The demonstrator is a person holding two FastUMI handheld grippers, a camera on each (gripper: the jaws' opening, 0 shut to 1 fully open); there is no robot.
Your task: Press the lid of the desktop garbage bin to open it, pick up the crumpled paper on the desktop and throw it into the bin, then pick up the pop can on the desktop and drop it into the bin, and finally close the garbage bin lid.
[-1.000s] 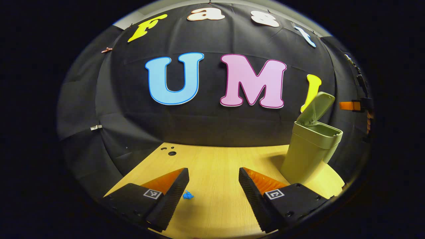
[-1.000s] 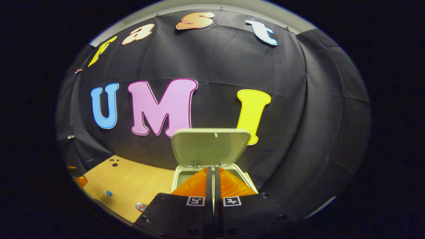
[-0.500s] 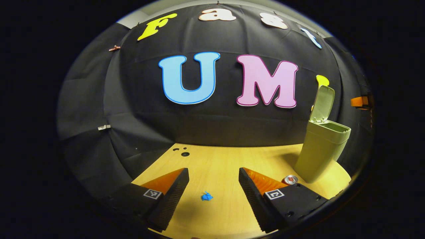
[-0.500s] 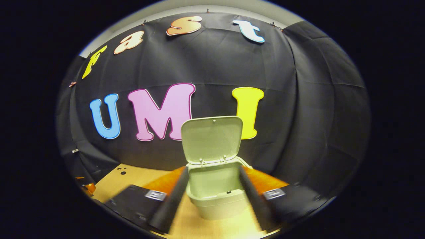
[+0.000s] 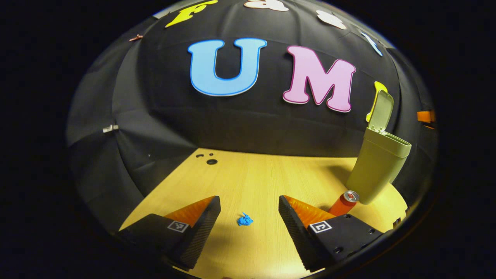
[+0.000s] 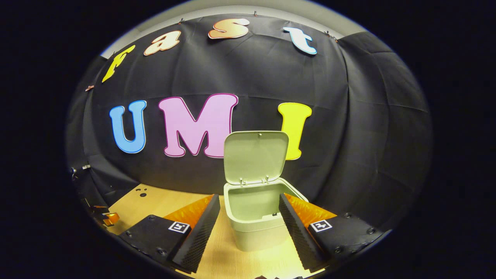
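A small blue crumpled paper (image 5: 245,220) lies on the wooden desktop between the spread fingers of my left gripper (image 5: 249,211), which is open and holds nothing. An orange pop can (image 5: 343,203) stands upright just right of the left gripper's right finger, beside the pale green bin (image 5: 378,166). The bin's lid (image 5: 381,112) is raised. In the right gripper view the bin (image 6: 255,228) stands straight ahead with its lid (image 6: 255,155) up and its inside showing. My right gripper (image 6: 249,209) is open, its fingers on either side of the bin's front.
The wooden desktop (image 5: 255,174) has a few small dark holes (image 5: 211,161) near its far left corner. Black cloth walls close the booth behind and on both sides. The bin sits near the desktop's right edge.
My right gripper went from shut above the bin to open and drew back from it. The left gripper view tilted down and shifted; the paper now lies between its fingers and the can has come into sight.
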